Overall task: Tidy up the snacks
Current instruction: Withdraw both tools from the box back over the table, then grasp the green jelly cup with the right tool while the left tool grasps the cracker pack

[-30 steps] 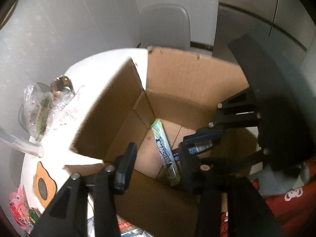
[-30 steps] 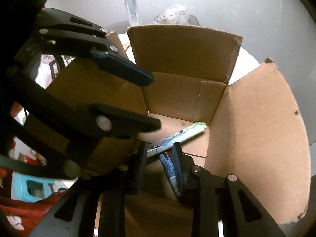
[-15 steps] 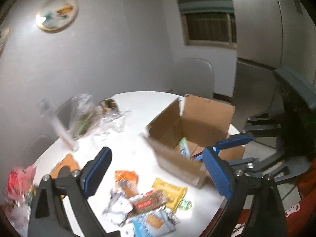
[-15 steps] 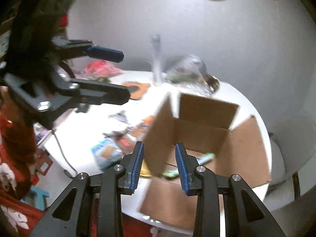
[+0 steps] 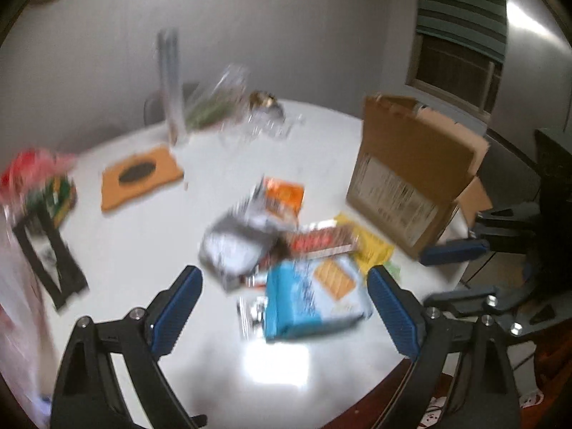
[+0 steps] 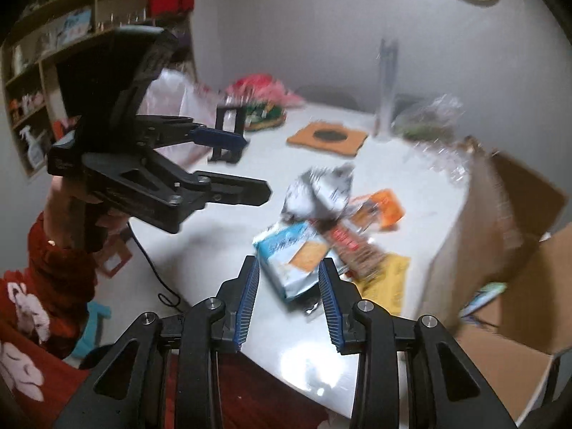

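Both views are smeared by motion, so print on the wrappers cannot be read. The left tongs (image 5: 280, 286) stand wide apart with nothing between the blue pads (image 5: 175, 312); they hang above the near edge of the white table (image 5: 143, 250), over a heap of snacks. The right tongs (image 6: 289, 298) are only partly parted, their jaws have just been opening, and they hold nothing.

Nearest in the heap lies a light blue cracker packet (image 5: 314, 293). Beyond it, partly overlapping, sit a red and brown bar (image 5: 321, 241), a silver bag (image 5: 236, 246), an orange packet (image 5: 284, 196) and a yellow packet (image 5: 373, 250) that is mostly covered by the others. A small foil piece at the blue packet's left edge is too blurred to name.

The cardboard box (image 5: 411, 175) stands at the right of the heap, flaps up. From the left camera its inside is hidden behind the labelled wall; from the right camera a green and blue wrapper (image 6: 482, 298) shows inside it, cut off by the box wall.

At the far side are an orange mat (image 5: 141, 177), a clear tube (image 5: 168, 82) and crumpled clear plastic (image 5: 221, 103), all indistinct. A hand (image 6: 68, 207) in a red sleeve holds the left tool.
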